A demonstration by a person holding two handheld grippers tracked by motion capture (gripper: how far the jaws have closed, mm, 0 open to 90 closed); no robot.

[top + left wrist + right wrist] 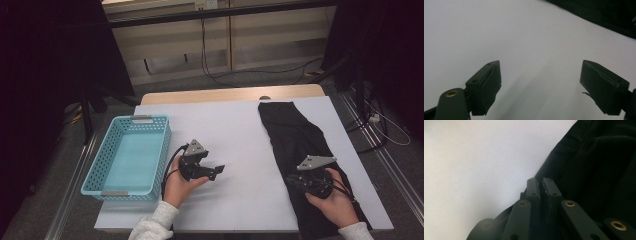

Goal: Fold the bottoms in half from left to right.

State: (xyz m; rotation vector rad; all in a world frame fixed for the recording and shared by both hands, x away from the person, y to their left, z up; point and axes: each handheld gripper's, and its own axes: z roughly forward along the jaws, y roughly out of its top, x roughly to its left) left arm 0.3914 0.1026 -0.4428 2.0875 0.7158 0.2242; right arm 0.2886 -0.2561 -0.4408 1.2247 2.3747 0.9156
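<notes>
Right gripper (300, 181) sits at the left edge of the black cloth (295, 135), near its front end; jaws pressed together, and whether a fold is pinched between the pads cannot be told. The cloth is a long dark strip, softly creased, running from the far edge of the white table (235, 130) toward the person on the right side. Left gripper (218, 171) rests over bare table, jaws wide apart, nothing between them, well apart from the cloth and beside the blue basket (107, 150).

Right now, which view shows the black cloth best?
The high view: the whole black cloth lies along the table's right side, with the right gripper at its left edge. The right gripper view gives a close-up of folds only. The left gripper view catches a dark strip at top right.
</notes>
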